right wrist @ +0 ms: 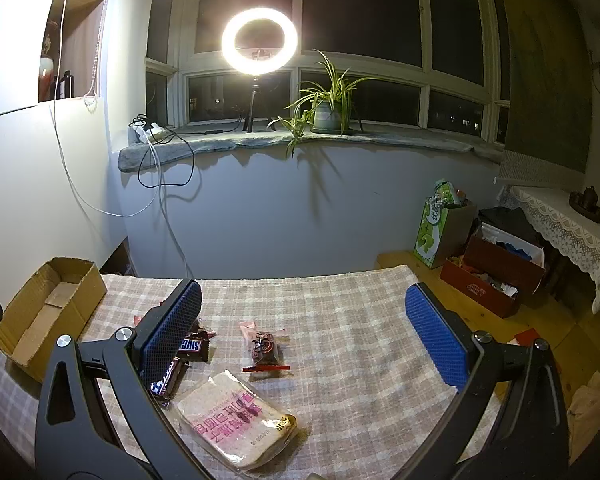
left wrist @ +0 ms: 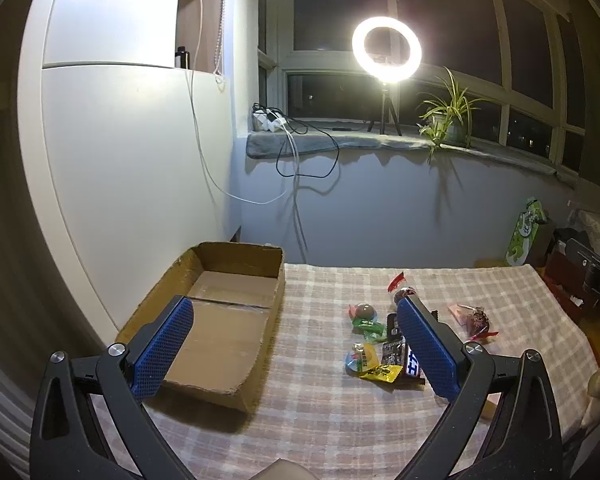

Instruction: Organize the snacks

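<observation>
- Over the checked tablecloth (left wrist: 320, 420), the left gripper (left wrist: 296, 320) hangs spread wide, its blue dimpled pads (left wrist: 164, 352) holding nothing.
- Right gripper (right wrist: 304, 304) gapes too, empty.
- Cardboard box (left wrist: 220, 320) lies beneath the left finger; crinkly wrapped snacks (left wrist: 376, 344) cluster by the other.
- Bagged bread slice (right wrist: 236, 420) and Snickers bar (right wrist: 192, 346) lie near the right gripper's left finger.

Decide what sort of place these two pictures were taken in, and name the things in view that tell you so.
Most likely a room in a home, at night. A potted plant stands on the windowsill beside a ring light, and a checked cloth covers the table where snacks and a cardboard box lie.
</observation>
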The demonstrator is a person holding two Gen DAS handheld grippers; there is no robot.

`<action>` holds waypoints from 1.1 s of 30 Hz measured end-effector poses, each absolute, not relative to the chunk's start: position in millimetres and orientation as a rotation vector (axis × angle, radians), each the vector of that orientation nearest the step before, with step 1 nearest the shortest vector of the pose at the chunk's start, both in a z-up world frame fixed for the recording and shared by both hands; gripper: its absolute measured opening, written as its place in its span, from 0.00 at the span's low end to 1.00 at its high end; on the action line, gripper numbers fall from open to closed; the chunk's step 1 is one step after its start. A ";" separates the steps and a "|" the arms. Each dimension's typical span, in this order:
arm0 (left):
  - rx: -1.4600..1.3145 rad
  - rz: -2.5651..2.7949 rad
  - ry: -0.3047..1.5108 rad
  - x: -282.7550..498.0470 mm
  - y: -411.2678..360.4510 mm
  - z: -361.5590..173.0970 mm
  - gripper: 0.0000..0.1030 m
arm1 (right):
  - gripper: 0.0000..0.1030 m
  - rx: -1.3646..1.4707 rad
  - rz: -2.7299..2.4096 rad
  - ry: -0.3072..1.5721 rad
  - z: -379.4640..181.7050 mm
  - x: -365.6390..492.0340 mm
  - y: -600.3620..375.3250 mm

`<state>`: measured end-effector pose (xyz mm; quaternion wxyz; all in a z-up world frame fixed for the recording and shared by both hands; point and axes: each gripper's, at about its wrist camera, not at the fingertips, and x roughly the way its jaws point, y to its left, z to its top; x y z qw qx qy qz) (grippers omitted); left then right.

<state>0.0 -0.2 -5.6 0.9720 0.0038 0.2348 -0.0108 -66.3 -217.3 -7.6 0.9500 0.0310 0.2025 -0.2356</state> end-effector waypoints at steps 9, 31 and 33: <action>-0.002 -0.017 0.471 0.8 1.5 -2.9 0.99 | 1.00 0.063 -0.480 0.413 -9.7 -65.9 -217.7; 0.003 -0.024 0.461 -1.0 -1.7 -3.4 0.98 | 1.00 0.060 -0.473 0.414 -7.0 -64.5 -213.7; 0.003 -0.024 0.461 -1.1 -1.8 -3.4 0.98 | 1.00 0.059 -0.472 0.415 -6.8 -64.6 -213.9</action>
